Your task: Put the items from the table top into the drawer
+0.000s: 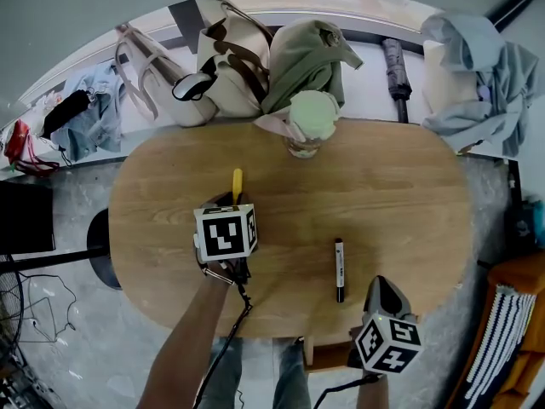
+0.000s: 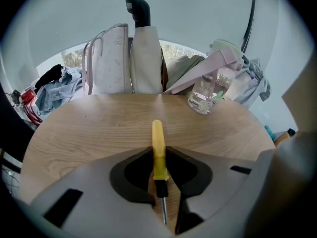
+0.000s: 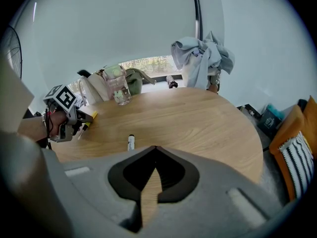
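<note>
Screwdriver point(image 2: 156, 133) first: it lies on the wooden table point(image 1: 392, 194), left of the middle in your head view, with its yellow handle pointing away from you toward the bags point(image 1: 230, 58) at the far edge and its thin metal shaft pointing back toward you. Your left gripper point(image 2: 158, 151) is tilted down over it, and the two jaws have closed in against the sides of the yellow handle just ahead of the black collar, so the tool is pinched between them while it rests on the wood. Your right gripper point(image 3: 156, 148) hangs over the near edge of the table with its jaw tips brought together and nothing between them. The black-and-white marker point(image 1: 339, 269) lies on the table between your two grippers, nearer the right one and touching neither. A clear jar with a pale green lid point(image 1: 308, 126) stands at the far edge, well apart from the screwdriver
</note>
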A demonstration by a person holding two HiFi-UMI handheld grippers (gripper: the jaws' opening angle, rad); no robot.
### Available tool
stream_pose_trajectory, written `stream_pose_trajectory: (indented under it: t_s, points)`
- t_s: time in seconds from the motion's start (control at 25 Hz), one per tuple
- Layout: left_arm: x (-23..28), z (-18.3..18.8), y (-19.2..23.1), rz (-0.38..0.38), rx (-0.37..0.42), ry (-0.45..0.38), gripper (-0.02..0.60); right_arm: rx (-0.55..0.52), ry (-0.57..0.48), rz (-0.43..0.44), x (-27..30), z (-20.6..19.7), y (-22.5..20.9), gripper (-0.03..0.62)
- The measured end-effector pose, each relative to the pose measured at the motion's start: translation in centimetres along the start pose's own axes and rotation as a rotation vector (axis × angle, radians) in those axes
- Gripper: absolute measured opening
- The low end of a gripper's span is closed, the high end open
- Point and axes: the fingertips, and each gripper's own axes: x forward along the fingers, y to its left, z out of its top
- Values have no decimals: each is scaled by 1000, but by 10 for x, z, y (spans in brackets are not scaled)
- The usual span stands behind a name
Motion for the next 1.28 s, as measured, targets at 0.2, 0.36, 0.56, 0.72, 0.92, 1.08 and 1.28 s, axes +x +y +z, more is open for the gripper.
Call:
stream_pose_trajectory:
  t_s: [0.2, 0.36, 0.56, 0.72, 0.92, 1.08, 1.28]
  points:
    - [-3, -4, 3, 3, -2, 6, 74, 3, -3, -4, -4, -3, -2, 5]
    - [-9, -12, 6, 10, 0, 12, 72, 6, -4, -3, -8, -7, -2, 5]
    - [-18, -20, 4, 13, -9, 7, 71, 0, -3, 8, -15, -10, -1, 5]
    - [-30, -22, -1, -3, -16, -12, 71, -6, -10, 2, -24, -12, -4, 5]
    - [-46, -29, -13, -29, 1, -36, 71, 11, -29, -11, -37, -18, -10, 5]
    - [-60, -38, -25, -47, 28, -39, 71, 30, -43, -20, -49, -24, -15, 5]
    - [-75, -53, -40, -55, 65, -29, 71, 65, -60, -38, -66, -35, -26, 5]
